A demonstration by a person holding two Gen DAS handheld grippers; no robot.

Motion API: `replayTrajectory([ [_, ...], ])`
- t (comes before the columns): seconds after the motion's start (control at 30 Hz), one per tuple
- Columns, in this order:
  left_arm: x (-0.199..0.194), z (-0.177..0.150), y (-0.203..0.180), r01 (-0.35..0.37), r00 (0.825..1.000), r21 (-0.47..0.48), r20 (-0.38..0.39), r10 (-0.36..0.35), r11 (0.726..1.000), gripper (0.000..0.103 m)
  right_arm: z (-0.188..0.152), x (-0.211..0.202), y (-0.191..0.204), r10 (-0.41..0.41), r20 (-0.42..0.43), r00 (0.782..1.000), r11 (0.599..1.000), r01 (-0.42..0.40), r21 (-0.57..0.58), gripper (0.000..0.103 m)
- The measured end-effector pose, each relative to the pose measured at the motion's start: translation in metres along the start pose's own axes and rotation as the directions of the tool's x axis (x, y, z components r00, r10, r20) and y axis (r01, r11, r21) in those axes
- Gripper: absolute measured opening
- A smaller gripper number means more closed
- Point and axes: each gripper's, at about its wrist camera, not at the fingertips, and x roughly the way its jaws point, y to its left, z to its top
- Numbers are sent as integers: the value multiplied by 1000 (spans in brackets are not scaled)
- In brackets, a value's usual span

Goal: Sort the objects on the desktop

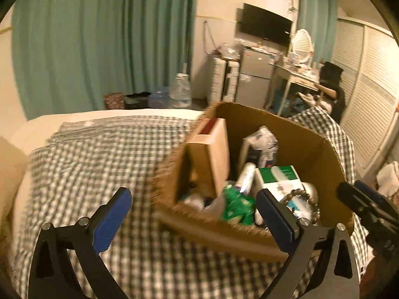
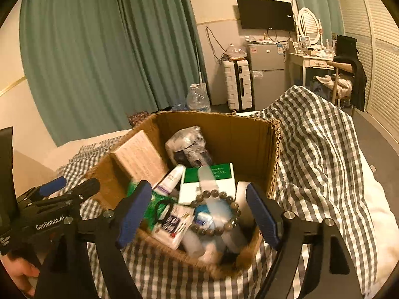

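Note:
An open cardboard box stands on a grey checkered bedspread. Inside it lie a small brown carton, a green-and-white box, a white tube, a plastic-wrapped packet, a green packet and a brown bead bracelet on top. My left gripper is open at the box's near left corner, and its pads touch nothing. My right gripper is open just above the bracelet, holding nothing.
Teal curtains hang behind the bed. On the floor beyond stand a large water bottle, a white suitcase, a small fridge and a desk with a mirror. A hand grips the left tool's handle.

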Motion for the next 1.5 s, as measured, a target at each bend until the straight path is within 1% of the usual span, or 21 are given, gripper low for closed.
replayTrajectory([
  [0.07,-18,0,6,-14,1000,-8,17,14,1000,103,0,-13,6,4,-4,1000,1000,-4,-8,79],
  [0.13,-39,3,12,-14,999,-21,38,15,1000,103,1,-26,13,3,9,1000,1000,-3,-14,84],
  [0.2,-62,8,17,-10,998,-28,62,12,1000,103,6,-43,23,8,30,1000,1000,-7,-21,97],
  [0.23,-71,10,19,-12,997,-28,70,14,1000,103,9,-48,28,10,37,999,1000,-9,-27,101],
  [0.27,-79,11,21,-17,997,-28,73,19,999,103,11,-53,32,10,45,999,999,-9,-34,103],
  [0.33,-94,10,27,-20,997,-43,80,24,999,103,12,-60,41,6,56,998,999,-3,-51,103],
  [0.4,-101,0,33,-16,997,-67,78,21,998,103,5,-59,50,-11,47,999,998,14,-68,102],
  [0.47,-100,-19,40,-46,996,-117,77,55,992,103,-10,-51,57,-58,30,998,995,60,-75,102],
  [0.53,-95,-34,46,-64,994,-147,74,75,987,103,-28,-43,59,-59,17,998,996,60,-69,102],
  [0.57,-91,-42,48,-69,994,-150,72,81,986,103,-33,-41,59,-53,9,999,996,54,-72,102],
  [0.63,-85,-47,50,-93,993,-141,57,102,986,103,-41,-34,57,-59,-7,998,996,58,-74,102],
  [0.7,-81,-48,50,-124,990,-131,49,131,984,103,-43,-28,53,-54,-18,998,997,53,-54,102],
  [0.83,-78,-48,40,-124,989,-79,71,130,989,103,-44,-22,51,-45,-17,999,998,45,-45,102],
  [0.93,-74,-49,33,-138,988,-42,66,141,989,103,-48,-15,53,-47,-28,999,997,45,-65,102],
  [1.1,-68,-52,26,-156,985,-12,67,156,988,103,-54,-6,56,-54,-58,997,996,49,-80,102],
  [1.17,-68,-52,25,-169,983,-2,74,168,986,103,-55,-5,57,-61,-61,996,995,56,-80,102],
  [1.27,-70,-52,26,-193,977,-8,93,193,981,103,-55,-6,58,-43,-62,997,996,38,-77,102],
  [1.5,-67,-53,31,-212,975,-10,71,213,977,103,-54,-9,61,-49,-54,997,995,43,-93,102],
])
